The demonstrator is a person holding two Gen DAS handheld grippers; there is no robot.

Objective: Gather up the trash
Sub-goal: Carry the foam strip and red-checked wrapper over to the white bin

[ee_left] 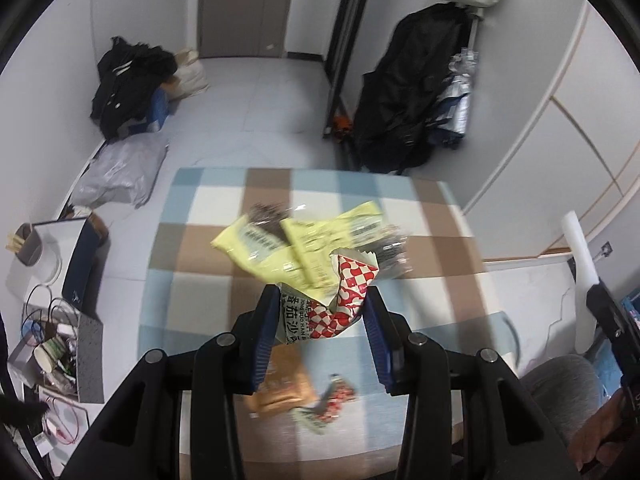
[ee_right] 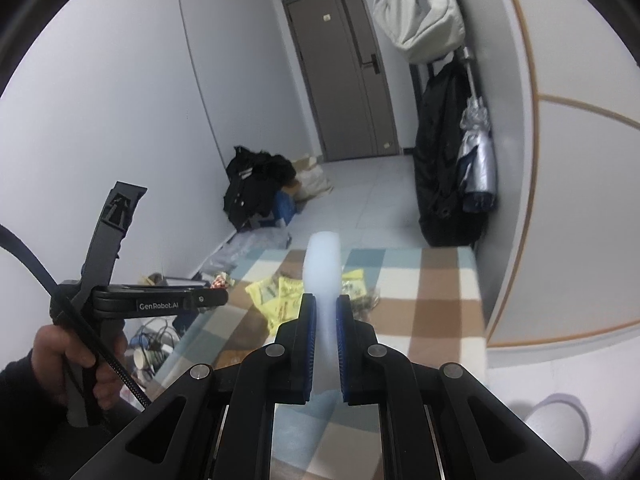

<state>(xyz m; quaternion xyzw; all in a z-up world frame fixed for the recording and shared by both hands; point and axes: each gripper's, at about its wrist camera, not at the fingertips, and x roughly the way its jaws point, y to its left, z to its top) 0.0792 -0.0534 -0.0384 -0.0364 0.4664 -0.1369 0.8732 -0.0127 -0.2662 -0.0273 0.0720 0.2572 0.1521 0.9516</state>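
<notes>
L gripper [ee_left: 322, 312] is clamped on a red-white checked wrapper [ee_left: 340, 304], crumpled, with yellow wrappers [ee_left: 280, 248] sticking up out of the same bunch, all held above the checked cloth [ee_left: 208, 200] on the table. Below the bunch, still lying on the cloth near the camera: an orange packet [ee_left: 280, 390] and a small red-white scrap [ee_left: 332, 398], blurred.

R gripper [ee_right: 326, 316] is narrow, pads pressed on a white roll [ee_right: 323, 264] that stands up between them; what kind of roll, can't tell. In the R view the yellow wrappers [ee_right: 272, 292] show left of the roll, and a hand [ee_right: 76, 364] grips the L tool's handle at far left.

Far end of room: door [ee_right: 344, 72], black bag [ee_left: 128, 80] on floor at left, dark coat [ee_left: 408, 96] hanging at right. Box of clutter [ee_left: 56, 348] on floor left of table.
</notes>
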